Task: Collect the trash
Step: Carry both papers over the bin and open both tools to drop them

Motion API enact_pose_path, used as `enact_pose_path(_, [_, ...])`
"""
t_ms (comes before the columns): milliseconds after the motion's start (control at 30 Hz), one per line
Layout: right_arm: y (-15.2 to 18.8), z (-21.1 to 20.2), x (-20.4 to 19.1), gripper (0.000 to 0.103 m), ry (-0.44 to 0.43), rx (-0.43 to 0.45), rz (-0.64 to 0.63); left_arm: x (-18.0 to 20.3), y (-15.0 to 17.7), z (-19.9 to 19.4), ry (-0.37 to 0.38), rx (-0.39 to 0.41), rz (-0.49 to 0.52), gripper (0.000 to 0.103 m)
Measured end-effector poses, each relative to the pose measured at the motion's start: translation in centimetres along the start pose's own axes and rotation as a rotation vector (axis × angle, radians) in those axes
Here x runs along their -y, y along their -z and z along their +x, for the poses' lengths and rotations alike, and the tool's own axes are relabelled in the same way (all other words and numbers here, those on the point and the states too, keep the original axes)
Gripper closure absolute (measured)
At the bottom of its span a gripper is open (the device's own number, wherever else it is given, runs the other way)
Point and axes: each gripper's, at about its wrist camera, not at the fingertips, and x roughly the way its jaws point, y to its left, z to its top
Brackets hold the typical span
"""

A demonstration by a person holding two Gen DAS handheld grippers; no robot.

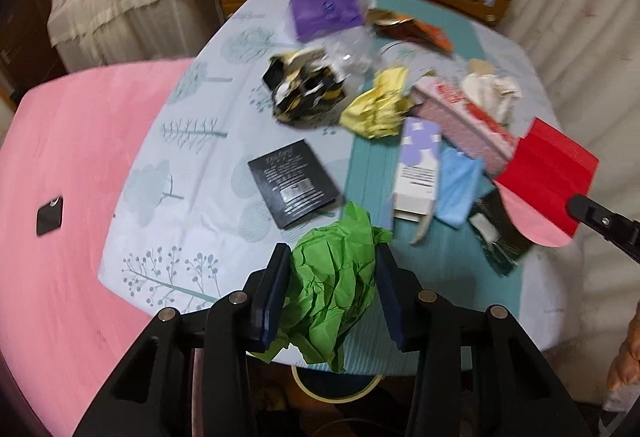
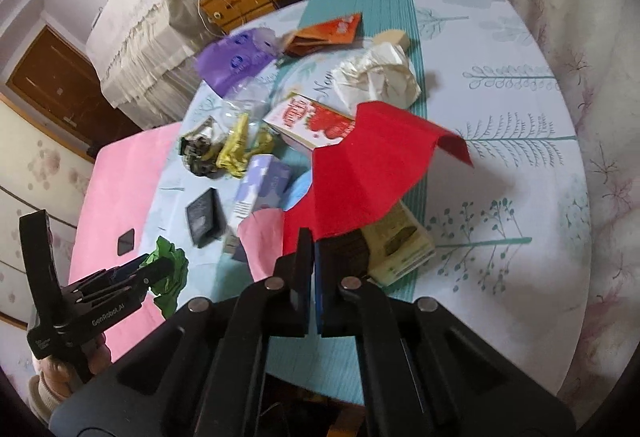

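My left gripper (image 1: 332,255) is shut on a crumpled green paper ball (image 1: 336,285), held above the near edge of the table (image 1: 192,205). From the right wrist view, the same gripper (image 2: 140,271) shows at lower left with the green paper (image 2: 172,269) sticking out of it. My right gripper (image 2: 313,241) is shut on the near edge of a red sheet with a pink underside (image 2: 368,173), which drapes above the litter. The red sheet (image 1: 548,173) also hangs at the right of the left wrist view, from the right gripper's fingers (image 1: 592,215).
Litter covers the table: a purple bag (image 1: 324,7), an orange packet (image 1: 416,29), a black and gold wrapper (image 1: 304,89), yellow paper (image 1: 380,105), a strawberry box (image 2: 312,117), crumpled white paper (image 2: 376,77), a purple-white box (image 1: 418,165), a black booklet (image 1: 292,183). A pink surface (image 1: 68,197) adjoins at left.
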Motion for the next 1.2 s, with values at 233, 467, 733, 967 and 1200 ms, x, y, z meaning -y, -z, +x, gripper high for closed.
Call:
enact_pose_path(233, [4.0, -5.3, -4.8, 0.103, 0.027, 0.087, 0.001, -0.1, 2.2, -4.9, 0.110, 0.038, 0.105, 0.061])
enact_pose_path(467, [12.3, -9.0, -10.1, 0.103, 0.096, 0.124, 0.032, -1.3, 6.8, -9.3, 0.180, 0.069, 0.269, 0.061])
enact_pose_path(733, [23.5, -9.2, -13.3, 0.103, 0.201, 0.106, 0.103, -3.2, 14.0, -10.2, 0.227, 0.036, 0.402, 0.061])
enact_pose_path(967, [31.7, -6.7, -12.4, 0.103, 0.270, -0.009, 0.174, -3.6, 19.9, -6.8, 0.222, -0.074, 0.449, 0.061])
enact_pose_path(1200, [37.7, 0.1, -7.8, 0.103, 0.312, -0.158, 0.210, -2.8, 26.1, 1.5, 0.184, -0.168, 0.450, 0.061])
